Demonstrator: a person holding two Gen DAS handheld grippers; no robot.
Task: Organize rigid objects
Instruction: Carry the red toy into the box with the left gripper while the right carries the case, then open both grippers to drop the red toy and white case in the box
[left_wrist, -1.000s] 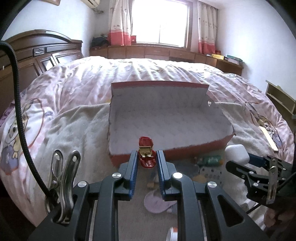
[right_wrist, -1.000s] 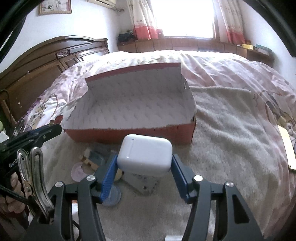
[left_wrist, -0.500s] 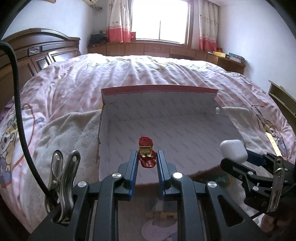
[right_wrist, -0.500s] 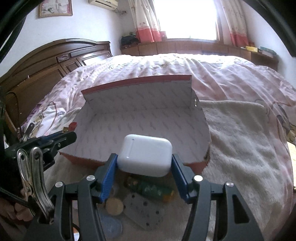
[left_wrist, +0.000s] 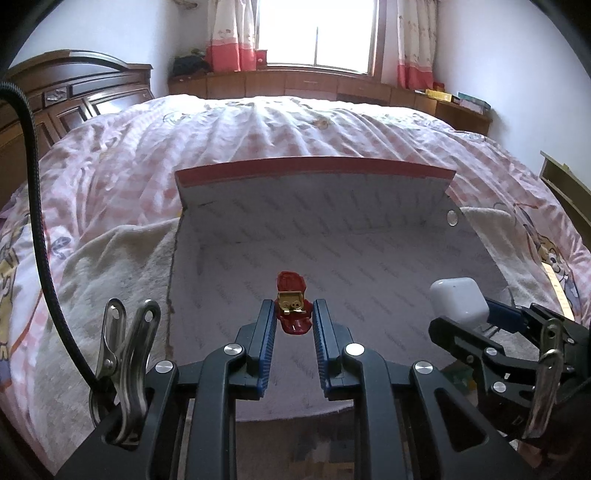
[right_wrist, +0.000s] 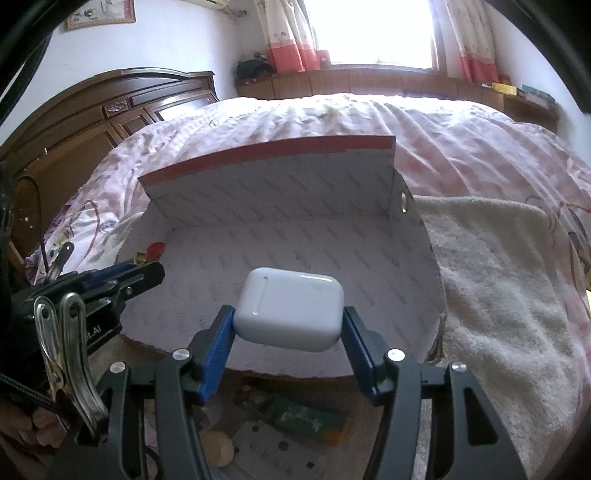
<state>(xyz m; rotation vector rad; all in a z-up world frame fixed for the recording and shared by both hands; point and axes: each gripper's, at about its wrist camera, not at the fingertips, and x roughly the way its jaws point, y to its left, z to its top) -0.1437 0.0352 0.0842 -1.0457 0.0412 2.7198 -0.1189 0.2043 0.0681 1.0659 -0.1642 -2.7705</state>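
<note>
Drop-off step: left claw (left_wrist: 294, 318) pinching red toy (left_wrist: 291, 306), right claw (right_wrist: 288, 325) gripping white case (right_wrist: 289, 308), both over box (left_wrist: 314, 173). Next: lower in, release.

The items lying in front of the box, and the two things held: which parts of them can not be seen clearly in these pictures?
- Green item, right wrist view: the right tool covers part; its print is blurred.
- White case: its underside faces away in both views.
- Red toy, left wrist view: too small to identify; the left tool hides its sides.
- Box: its near wall is hidden behind both tools.
</note>
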